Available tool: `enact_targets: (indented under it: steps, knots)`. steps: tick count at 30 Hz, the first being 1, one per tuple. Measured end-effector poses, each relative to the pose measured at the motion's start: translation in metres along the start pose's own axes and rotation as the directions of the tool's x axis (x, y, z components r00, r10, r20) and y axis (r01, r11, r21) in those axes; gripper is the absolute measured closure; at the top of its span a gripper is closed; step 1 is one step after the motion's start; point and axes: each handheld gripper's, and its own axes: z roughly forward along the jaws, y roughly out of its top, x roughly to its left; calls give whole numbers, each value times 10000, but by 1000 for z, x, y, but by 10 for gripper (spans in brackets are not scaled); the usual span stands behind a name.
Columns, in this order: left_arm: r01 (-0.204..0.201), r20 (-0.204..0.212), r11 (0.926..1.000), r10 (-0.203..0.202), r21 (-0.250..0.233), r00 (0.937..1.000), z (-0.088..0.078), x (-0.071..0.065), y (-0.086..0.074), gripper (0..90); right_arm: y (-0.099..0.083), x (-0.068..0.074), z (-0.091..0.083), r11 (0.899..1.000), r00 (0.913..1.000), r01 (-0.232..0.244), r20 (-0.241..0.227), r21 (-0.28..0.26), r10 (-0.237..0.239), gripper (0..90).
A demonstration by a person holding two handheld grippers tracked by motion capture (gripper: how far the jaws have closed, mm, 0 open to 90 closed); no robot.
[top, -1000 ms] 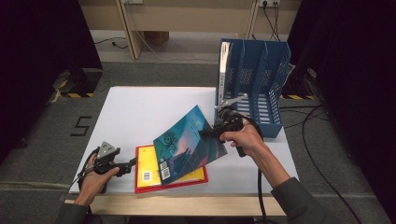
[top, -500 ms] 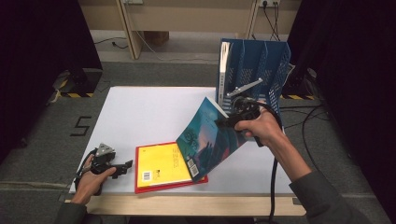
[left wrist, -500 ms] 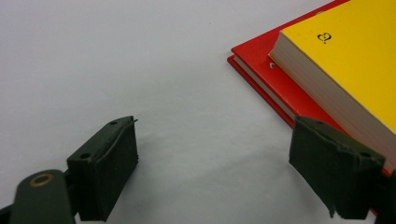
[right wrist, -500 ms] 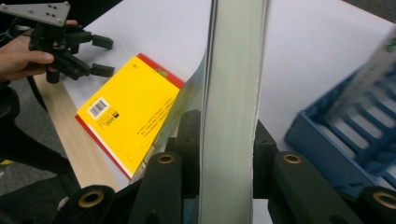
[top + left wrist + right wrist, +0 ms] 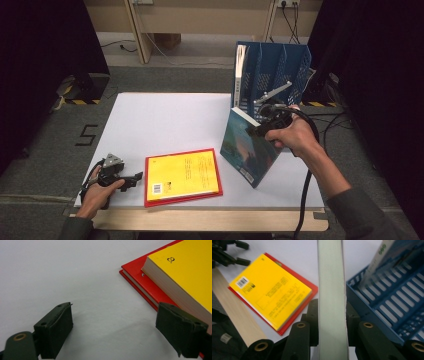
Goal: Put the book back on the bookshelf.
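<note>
Since the earlier frames the right gripper has been lifting the teal book from a slanted lean over the stack to nearly upright, only its lower corner still low near the white table.

Largest first: that table is lying under everything. Beyond the right fingers the blue file rack is standing with a white book in its left slot. Down and left of those fingers the yellow book is resting on a red book; in the left gripper view this stack is sitting just beside the right-hand finger.

The right jaws are clamping the teal book's pale page edge from both sides. The left gripper is holding its fingers well apart with nothing between them, having just been opening slightly.
</note>
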Motion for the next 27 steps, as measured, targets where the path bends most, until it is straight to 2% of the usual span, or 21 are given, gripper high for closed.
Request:
enact_targets:
  steps: [4, 11, 16, 21, 27]
  knots:
    - [-7, 10, 10000, 7, 12, 10000, 1, -1, 0, 115, -4, -5, -3, 9998, 9998, -143, -103, -123, 142, 733]
    - [-153, -30, 9999, 153, 31, 9999, 1, -2, 0, 109, 0, 1, 4, 9999, 9995, -39, -317, -128, 35, 722]
    - [-311, -50, 9995, 312, 44, 9995, 1, -2, -1, 108, 7, 6, 11, 9996, 9998, 74, -201, 266, -69, 707]
    - [-364, -50, 9993, 365, 79, 9993, 2, -3, -1, 86, 7, 2, 12, 9987, 9993, -303, -190, 414, 311, 698]
    - [-392, -45, 9992, 392, 86, 9992, 3, -4, -1, 79, 11, -1, 22, 9947, 9994, -244, -209, 997, 266, 693]
